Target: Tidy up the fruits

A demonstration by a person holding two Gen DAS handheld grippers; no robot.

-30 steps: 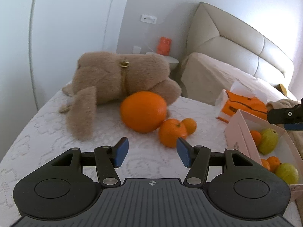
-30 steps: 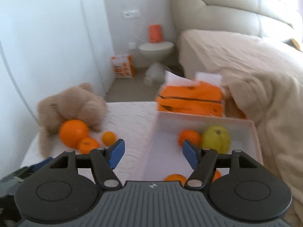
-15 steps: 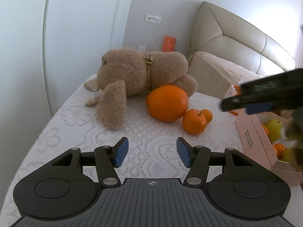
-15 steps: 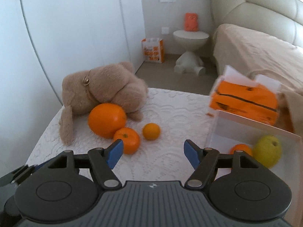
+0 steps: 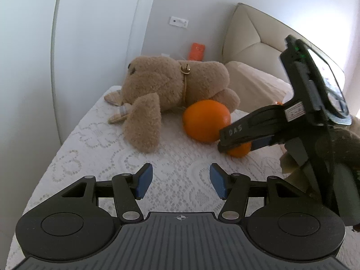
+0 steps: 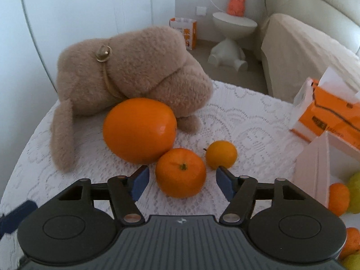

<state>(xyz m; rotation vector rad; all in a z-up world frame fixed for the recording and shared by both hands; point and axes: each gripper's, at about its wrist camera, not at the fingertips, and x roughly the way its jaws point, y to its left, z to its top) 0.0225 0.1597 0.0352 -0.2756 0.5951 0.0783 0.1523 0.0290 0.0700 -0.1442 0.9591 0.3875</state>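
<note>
Right gripper (image 6: 182,181): jaws closing around a mid-sized orange (image 6: 180,172), green-stemmed and glossy, pads not yet touching. Left gripper (image 5: 179,181): spread, empty, above the lace bedcover (image 5: 94,144). Beyond: small orange (image 6: 221,154), large orange (image 6: 139,130) against plush dog (image 6: 126,67). Only the right view shows the box (image 6: 315,171) at the bed's right edge.
</note>
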